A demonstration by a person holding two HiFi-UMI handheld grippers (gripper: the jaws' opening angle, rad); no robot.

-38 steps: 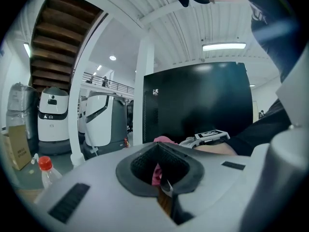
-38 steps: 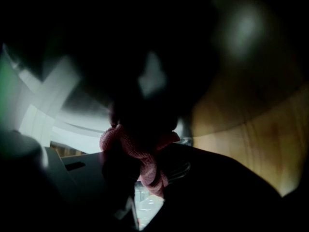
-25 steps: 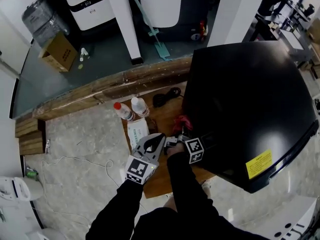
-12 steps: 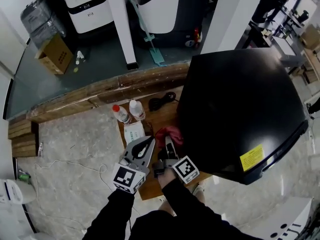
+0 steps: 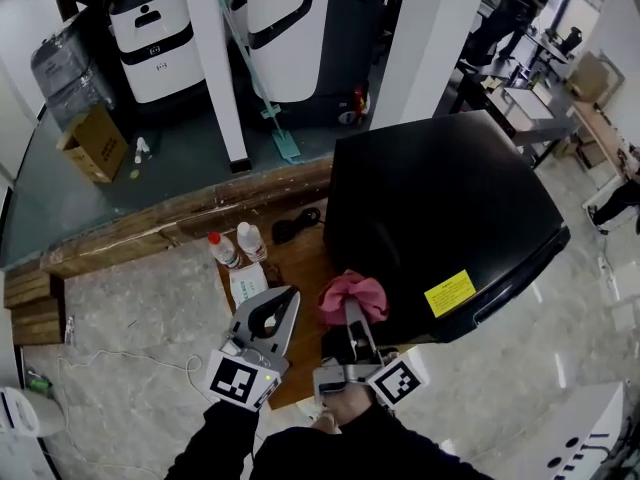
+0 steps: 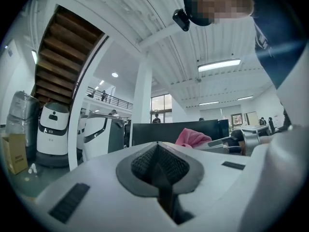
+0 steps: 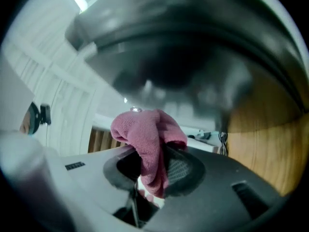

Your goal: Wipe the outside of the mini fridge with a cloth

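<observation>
Your right gripper (image 7: 153,174) clamped on cloth (image 7: 147,139), wad left proud of the tips, likely as a wiping pad | cloth just beside fridge (image 5: 440,208) lower front corner, contact unclear | left gripper (image 6: 157,153) jaws together, empty, parked alongside | only head view places cloth by fridge; only right gripper view shows the pinch

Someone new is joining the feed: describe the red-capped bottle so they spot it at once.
Find the big black mini fridge; two small pale bottles stand side by side left of it, by the wooden board. The red-capped bottle is the one farther from the fridge; the white-capped bottle is nearer.
</observation>
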